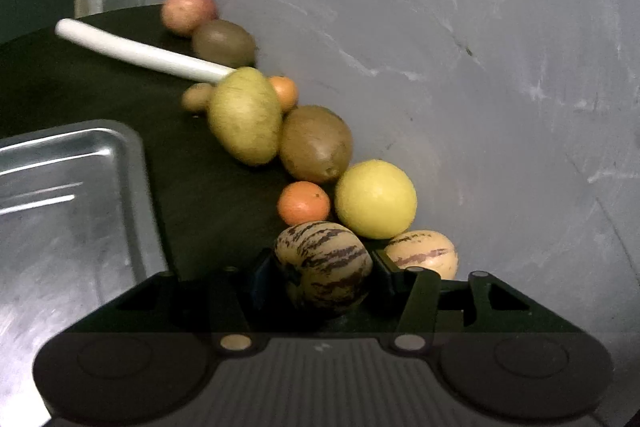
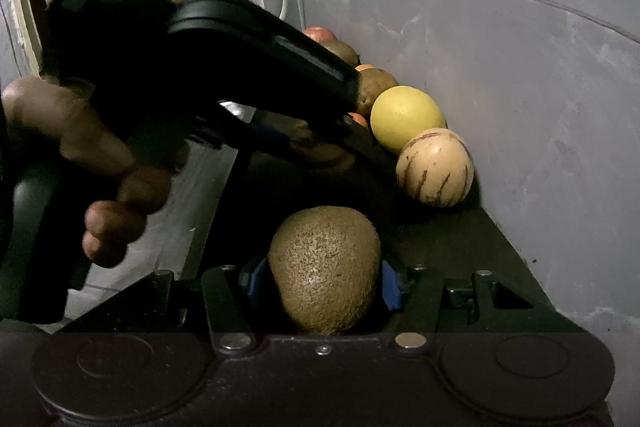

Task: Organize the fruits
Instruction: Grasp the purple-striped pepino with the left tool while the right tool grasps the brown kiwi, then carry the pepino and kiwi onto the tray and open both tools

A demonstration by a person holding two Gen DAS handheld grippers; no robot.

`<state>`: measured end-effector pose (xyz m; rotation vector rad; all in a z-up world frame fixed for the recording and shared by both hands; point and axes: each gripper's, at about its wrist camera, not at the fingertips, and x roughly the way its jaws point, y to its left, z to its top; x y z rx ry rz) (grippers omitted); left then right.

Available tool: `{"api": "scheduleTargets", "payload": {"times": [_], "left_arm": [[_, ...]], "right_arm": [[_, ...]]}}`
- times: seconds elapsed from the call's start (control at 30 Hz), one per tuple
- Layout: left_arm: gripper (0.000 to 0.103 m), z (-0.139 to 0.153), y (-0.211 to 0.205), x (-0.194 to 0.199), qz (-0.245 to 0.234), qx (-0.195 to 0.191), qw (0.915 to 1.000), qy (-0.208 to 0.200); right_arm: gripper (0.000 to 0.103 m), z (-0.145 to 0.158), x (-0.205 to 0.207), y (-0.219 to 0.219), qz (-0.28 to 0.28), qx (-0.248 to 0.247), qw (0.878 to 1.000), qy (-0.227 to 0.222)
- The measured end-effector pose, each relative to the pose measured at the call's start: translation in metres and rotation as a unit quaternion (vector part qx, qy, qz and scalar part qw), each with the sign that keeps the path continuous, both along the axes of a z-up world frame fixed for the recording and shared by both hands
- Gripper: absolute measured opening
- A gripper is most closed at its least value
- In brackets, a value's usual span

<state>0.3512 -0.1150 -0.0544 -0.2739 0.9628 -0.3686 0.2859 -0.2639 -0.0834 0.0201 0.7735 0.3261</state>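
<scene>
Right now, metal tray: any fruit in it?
None in the visible part: the metal tray shows bare steel; its left side runs out of frame.

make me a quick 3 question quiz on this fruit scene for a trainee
1. True or false: the left gripper is shut on a striped fruit.
2. What does the right gripper hold? A) lemon B) brown kiwi C) orange
3. Fill in: a metal ____ lies left of the fruit row.

Key:
1. True; its pads press both sides of the fruit.
2. B, the brown kiwi.
3. tray; no fruit shows in it.
</scene>
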Motion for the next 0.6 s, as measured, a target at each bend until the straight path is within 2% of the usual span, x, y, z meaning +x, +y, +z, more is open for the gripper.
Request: {"api": "scheduleTargets", "payload": {"times": [0.2, 0.33, 0.6], "left_arm": [[0.056, 0.018, 0.033, -0.011, 0.051, -0.018, 0.9985, -0.009], [0.056, 0.028, 0.062, -0.016, 0.092, -0.014, 0.9955, -0.020], [0.056, 0.032, 0.134, -0.013, 0.192, 0.014, 0.9812, -0.020]], "right_arm": [[0.056, 0.011, 0.005, 0.009, 0.013, 0.011, 1.000, -0.015], [0.056, 0.020, 0.016, 0.029, 0.042, 0.016, 0.998, -0.032], [0.056, 0.030, 0.067, 0.077, 0.116, 0.027, 0.992, -0.032]]}}
